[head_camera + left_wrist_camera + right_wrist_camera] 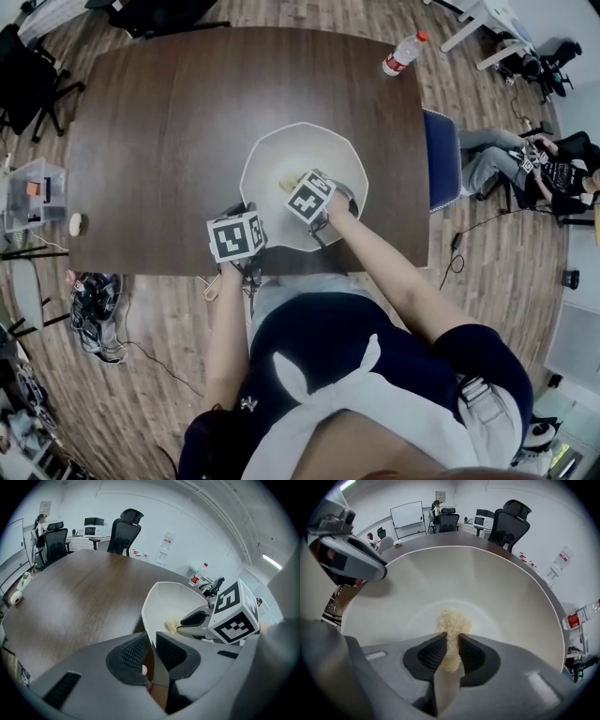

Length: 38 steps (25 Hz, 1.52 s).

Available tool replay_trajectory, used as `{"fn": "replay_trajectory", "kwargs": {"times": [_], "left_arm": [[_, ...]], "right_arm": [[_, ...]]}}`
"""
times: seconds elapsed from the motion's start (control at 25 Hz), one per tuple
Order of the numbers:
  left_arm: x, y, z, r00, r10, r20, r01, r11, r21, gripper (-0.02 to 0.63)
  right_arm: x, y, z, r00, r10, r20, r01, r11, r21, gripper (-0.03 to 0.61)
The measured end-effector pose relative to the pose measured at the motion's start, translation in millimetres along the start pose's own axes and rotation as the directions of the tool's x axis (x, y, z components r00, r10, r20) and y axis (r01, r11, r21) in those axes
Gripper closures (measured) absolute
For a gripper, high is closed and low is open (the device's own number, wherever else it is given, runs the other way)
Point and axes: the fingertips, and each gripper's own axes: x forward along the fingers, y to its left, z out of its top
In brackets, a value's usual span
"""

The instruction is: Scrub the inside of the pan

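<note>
A white pan [302,148] sits on the dark wooden table [169,122], near its front edge. My left gripper [246,210] is shut on the pan's near-left rim; in the left gripper view the thin rim [149,630] runs between the two black pads. My right gripper [291,184] points steeply down into the pan and is shut on a pale yellow sponge [452,623]. The sponge rests on the pan's bottom [487,583], near the middle. From the left gripper view the sponge [172,625] shows just ahead of the right gripper [187,620].
A plastic water bottle [403,53] lies at the table's far right corner. A blue chair [441,159] stands at the right edge, with a seated person [525,159] beyond it. A clear box [36,192] and a small roll [75,224] are at the left.
</note>
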Motion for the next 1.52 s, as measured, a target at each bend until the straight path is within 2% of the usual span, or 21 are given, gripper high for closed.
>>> {"fn": "replay_trajectory", "kwargs": {"times": [0.16,0.32,0.44,0.6,0.64,0.72,0.76,0.8,0.88,1.0,1.08,1.16,1.28,1.52], "left_arm": [[-4.7,1.2,2.6,1.0,-0.004,0.02,0.004,1.0,-0.004,0.549],[-16.4,5.3,13.8,0.992,0.003,0.128,-0.005,1.0,0.015,0.549],[-36.5,6.6,27.5,0.977,0.002,0.214,-0.008,1.0,0.027,0.549],[-64.0,1.5,40.9,0.948,-0.01,0.318,-0.013,0.997,0.07,0.549],[-70.6,-3.3,43.3,0.94,-0.02,0.339,-0.011,0.996,0.09,0.549],[-84.1,-15.7,48.0,0.924,-0.04,0.38,-0.014,0.99,0.138,0.55],[-91.3,-22.9,50.3,0.914,-0.05,0.402,-0.02,0.986,0.166,0.597],[-98.7,-31.1,52.2,0.904,-0.064,0.423,-0.024,0.98,0.199,0.609],[-111.9,-49.8,53.6,0.885,-0.106,0.453,-0.019,0.964,0.265,0.609],[-127.1,-72.8,53.1,0.863,-0.166,0.477,0.005,0.947,0.32,0.609],[-136.8,-84.3,51.5,0.843,-0.212,0.494,0.033,0.938,0.346,0.609],[-146.6,-94.9,47.3,0.821,-0.262,0.506,0.063,0.925,0.376,0.609],[-159.6,-106.9,40.2,0.798,-0.313,0.516,0.092,0.908,0.408,0.609],[-164.5,-103.7,25.6,0.794,-0.322,0.517,0.105,0.909,0.404,0.609]], "right_arm": [[-9.0,-4.4,3.2,0.998,-0.004,0.057,0.0,0.998,0.066,0.441],[-26.1,-5.5,7.3,0.99,-0.02,0.139,0.006,0.995,0.101,0.425],[-50.1,-0.3,14.7,0.968,-0.026,0.25,-0.011,0.99,0.143,0.426],[-100.0,16.2,40.7,0.889,-0.002,0.458,-0.098,0.976,0.194,0.437],[-112.9,19.9,45.5,0.868,-0.011,0.497,-0.096,0.977,0.188,0.441],[-136.7,26.6,52.0,0.824,-0.037,0.566,-0.071,0.983,0.168,0.502],[-147.3,30.9,53.9,0.803,-0.043,0.595,-0.067,0.985,0.161,0.523],[-157.5,36.5,55.0,0.782,-0.037,0.622,-0.078,0.984,0.157,0.527],[-178.6,49.5,57.5,0.731,0.002,0.683,-0.146,0.977,0.154,0.57],[-209.8,65.4,62.8,0.64,0.063,0.766,-0.264,0.954,0.142,0.578],[-225.0,72.0,65.4,0.604,0.075,0.793,-0.287,0.949,0.129,0.578],[-235.8,78.2,66.3,0.591,0.078,0.803,-0.271,0.957,0.106,0.578],[-246.5,88.6,65.7,0.591,0.085,0.802,-0.224,0.972,0.062,0.58],[-245.6,104.5,63.9,0.614,0.09,0.784,-0.184,0.982,0.032,0.58]]}}
